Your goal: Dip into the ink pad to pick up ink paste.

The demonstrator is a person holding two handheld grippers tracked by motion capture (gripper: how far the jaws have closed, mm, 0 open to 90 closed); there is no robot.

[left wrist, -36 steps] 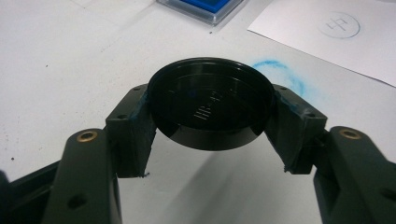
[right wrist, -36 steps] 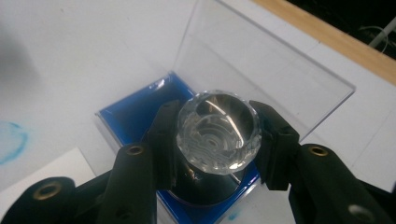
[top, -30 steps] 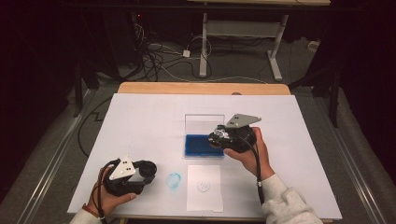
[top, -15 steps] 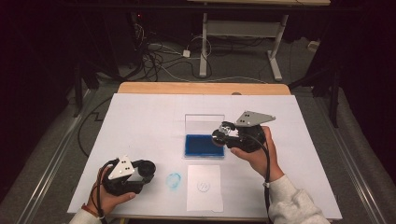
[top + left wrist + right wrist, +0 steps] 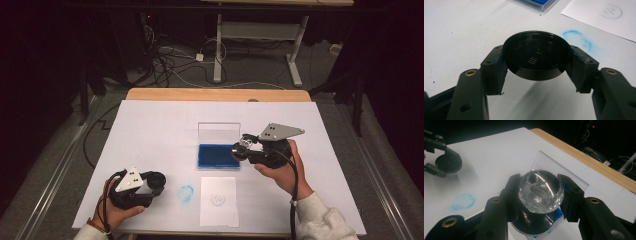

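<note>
My left gripper (image 5: 155, 181) rests low at the table's front left, shut on a round black cap (image 5: 537, 55) that is held flat between its pads. My right gripper (image 5: 243, 148) is shut on a stamp (image 5: 540, 191) with a clear faceted knob and a dark round base. It hangs just above the right end of the blue ink pad (image 5: 215, 156). The pad's clear lid (image 5: 218, 134) stands upright behind it. A white sheet (image 5: 218, 212) with a faint round print (image 5: 217, 199) lies in front of the pad.
A blue ring-shaped smudge (image 5: 186, 193) marks the white table cover between the left gripper and the sheet. The wooden table edge (image 5: 215, 94) runs along the back. Cables and a desk frame (image 5: 255, 30) lie on the dark floor beyond.
My right gripper has drifted to the right and slightly up with the stamp, from over the pad toward its right end. The left gripper has stayed put.
</note>
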